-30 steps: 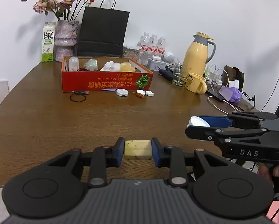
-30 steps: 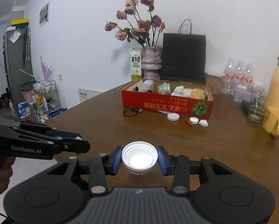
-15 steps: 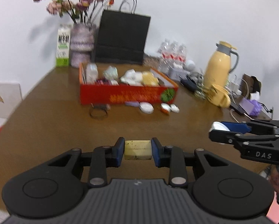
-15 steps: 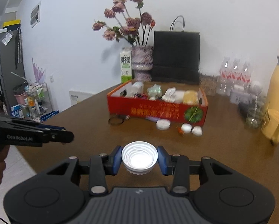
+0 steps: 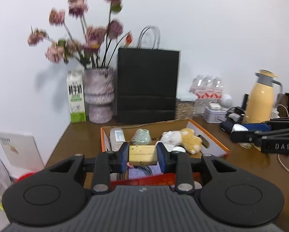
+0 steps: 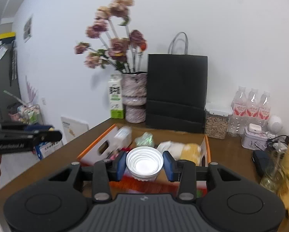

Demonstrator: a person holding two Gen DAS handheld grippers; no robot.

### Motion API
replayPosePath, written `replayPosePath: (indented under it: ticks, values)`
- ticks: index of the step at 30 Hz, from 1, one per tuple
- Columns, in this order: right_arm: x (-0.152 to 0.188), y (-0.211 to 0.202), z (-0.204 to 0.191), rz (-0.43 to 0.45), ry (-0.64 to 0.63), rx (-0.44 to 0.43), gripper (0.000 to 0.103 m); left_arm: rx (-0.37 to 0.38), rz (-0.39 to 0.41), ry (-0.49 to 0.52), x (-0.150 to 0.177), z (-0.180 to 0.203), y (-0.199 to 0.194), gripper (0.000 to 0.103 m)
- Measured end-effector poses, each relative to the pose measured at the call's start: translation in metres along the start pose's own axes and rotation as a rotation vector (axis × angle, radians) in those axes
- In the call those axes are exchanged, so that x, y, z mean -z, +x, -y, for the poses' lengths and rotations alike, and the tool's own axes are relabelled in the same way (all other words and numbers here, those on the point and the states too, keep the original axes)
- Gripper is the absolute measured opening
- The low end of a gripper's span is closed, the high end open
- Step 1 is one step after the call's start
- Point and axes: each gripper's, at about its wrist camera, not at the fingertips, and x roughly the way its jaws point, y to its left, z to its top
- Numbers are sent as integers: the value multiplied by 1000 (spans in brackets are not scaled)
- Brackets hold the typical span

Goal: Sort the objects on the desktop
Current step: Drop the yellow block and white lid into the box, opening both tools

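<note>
My left gripper (image 5: 143, 155) is shut on a yellowish block (image 5: 143, 155) and hangs over the near edge of the red-orange cardboard box (image 5: 212, 135). My right gripper (image 6: 144, 164) is shut on a white ribbed lid (image 6: 144, 163), also above the same box (image 6: 90, 150). Inside the box lie a white bottle (image 5: 117, 138), a greenish crumpled packet (image 5: 141, 137), white paper and a yellow plush toy (image 5: 191, 140). From the left wrist view the right gripper (image 5: 239, 130) shows at the right edge with the lid in it.
Behind the box stand a black paper bag (image 5: 147, 85), a vase of dried flowers (image 5: 100, 96) and a milk carton (image 5: 76, 96). Water bottles (image 6: 250, 104), a yellow thermos (image 5: 261, 98), a tin, cables and a glass (image 6: 276, 170) crowd the right side of the wooden table.
Both grippers have travelled forward and upward across the table to the box, each keeping its object. The box now fills the middle of both views.
</note>
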Motion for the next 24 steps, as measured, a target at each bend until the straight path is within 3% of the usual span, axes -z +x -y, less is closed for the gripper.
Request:
replayPosePath:
  ticks: [5, 11, 15, 18, 21, 24]
  values:
    - [-18, 106, 36, -180, 123, -23, 39, 65, -177, -88, -4, -20, 95, 32]
    - [16, 196, 48, -392, 175, 21, 40, 82, -370, -99, 25, -30, 180, 33]
    - [34, 213, 47, -435, 168, 21, 42, 54, -353, 11, 42, -24, 199, 38]
    - [34, 209, 57, -425, 214, 11, 55, 84, -353, -35, 39, -35, 203, 38]
    - [26, 199, 66, -404, 257, -16, 57, 107, -373, -84, 32, -41, 200, 51]
    - [20, 185, 66, -381, 242, -11, 64, 101, -341, -77, 22, -37, 190, 63]
